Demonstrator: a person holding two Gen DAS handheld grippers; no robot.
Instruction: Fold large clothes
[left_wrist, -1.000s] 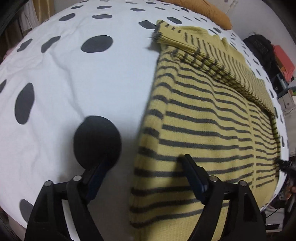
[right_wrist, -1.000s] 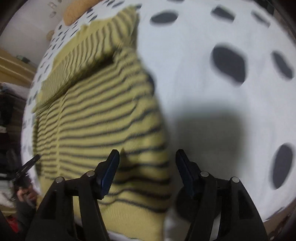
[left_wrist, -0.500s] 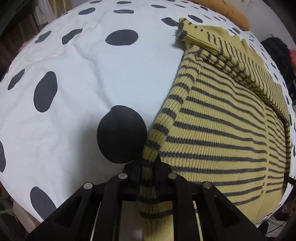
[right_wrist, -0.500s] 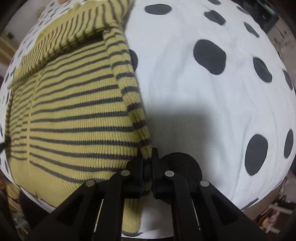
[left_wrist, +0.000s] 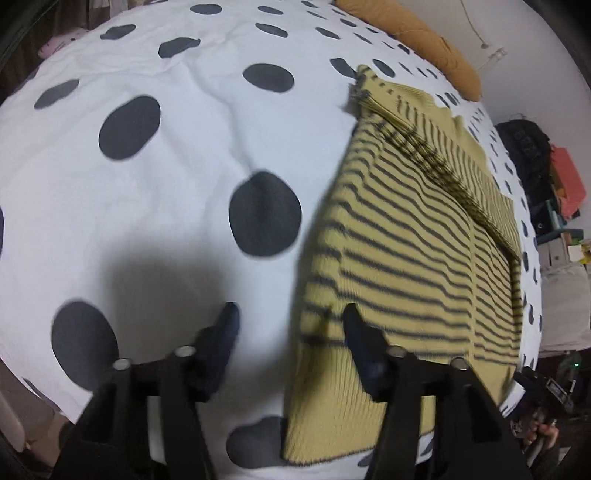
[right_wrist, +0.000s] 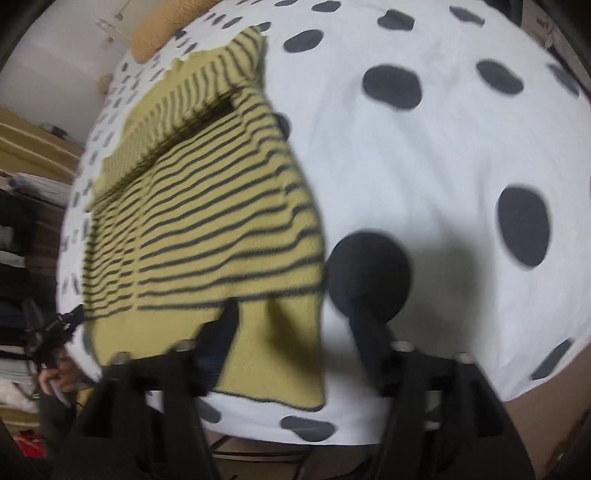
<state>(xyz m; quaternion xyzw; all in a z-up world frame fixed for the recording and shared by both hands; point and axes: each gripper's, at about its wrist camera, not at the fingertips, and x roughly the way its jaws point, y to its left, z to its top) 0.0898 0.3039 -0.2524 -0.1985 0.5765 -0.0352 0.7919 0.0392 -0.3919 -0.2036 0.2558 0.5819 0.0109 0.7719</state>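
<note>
While both claws gape empty, just opened | sweater (left_wrist: 413, 258) side edges free | bedspread (left_wrist: 166, 177) bare beside

Both hand-held tools, the left gripper (left_wrist: 290, 319) and the right gripper (right_wrist: 291, 317), are matte black angular plastic frames with round silver screw heads and two dark navy, blade-like finger pads (left_wrist: 221, 332) each.

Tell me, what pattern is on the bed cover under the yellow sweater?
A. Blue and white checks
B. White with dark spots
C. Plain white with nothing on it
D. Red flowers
B: the white bed cover is scattered with dark oval spots on every side of the yellow striped sweater, and the right wrist view shows the same spots.
</note>
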